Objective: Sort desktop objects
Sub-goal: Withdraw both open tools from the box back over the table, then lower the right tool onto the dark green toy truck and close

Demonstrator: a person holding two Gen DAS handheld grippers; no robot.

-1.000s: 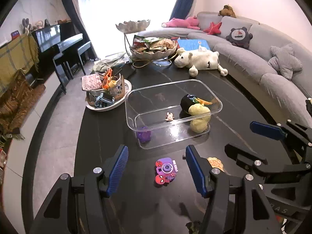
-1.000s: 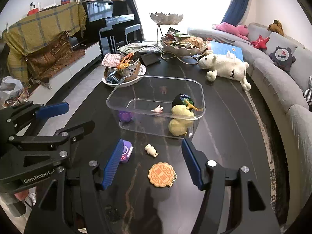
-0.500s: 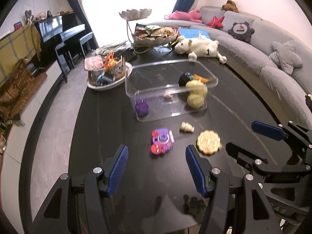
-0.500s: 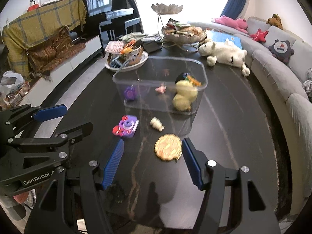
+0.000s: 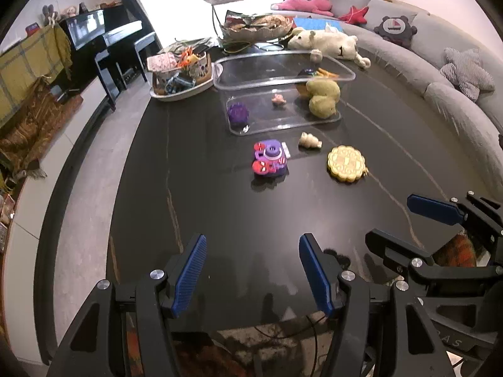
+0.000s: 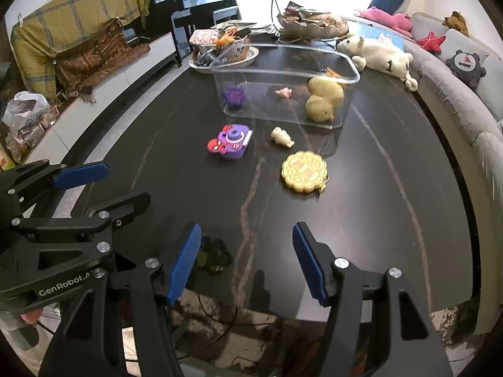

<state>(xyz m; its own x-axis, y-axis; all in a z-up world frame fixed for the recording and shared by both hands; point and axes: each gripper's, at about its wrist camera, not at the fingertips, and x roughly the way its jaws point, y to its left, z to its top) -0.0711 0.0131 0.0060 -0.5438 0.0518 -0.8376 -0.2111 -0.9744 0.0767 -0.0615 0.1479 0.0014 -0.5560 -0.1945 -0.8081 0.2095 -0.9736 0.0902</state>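
Note:
A clear plastic bin (image 5: pixel 344 72) (image 6: pixel 352 66) stands mid-table and holds a yellow duck (image 5: pixel 323 99) (image 6: pixel 323 99), a purple spiky toy (image 5: pixel 238 113) (image 6: pixel 233 95) and a small pink figure (image 5: pixel 278 100). In front of it lie a purple toy camera (image 5: pixel 270 157) (image 6: pixel 231 142), a small cream figure (image 5: pixel 309 141) (image 6: pixel 282 136) and a yellow mooncake-shaped disc (image 5: pixel 346 164) (image 6: pixel 305 172). My left gripper (image 5: pixel 253 278) and right gripper (image 6: pixel 246 260) are open and empty, held back over the table's near edge, well short of the toys.
A white plate (image 5: pixel 176 94) with a cluttered basket sits left of the bin. A tiered metal snack stand (image 5: pixel 251 28) and a white plush animal (image 5: pixel 327 42) stand behind it. A small dark object (image 6: pixel 213 253) lies by the right gripper's left finger. A grey sofa (image 5: pixel 440 62) runs along the right.
Both grippers have pulled back toward the table's near edge and away from the toys and bin. Both stayed open. The objects have not moved.

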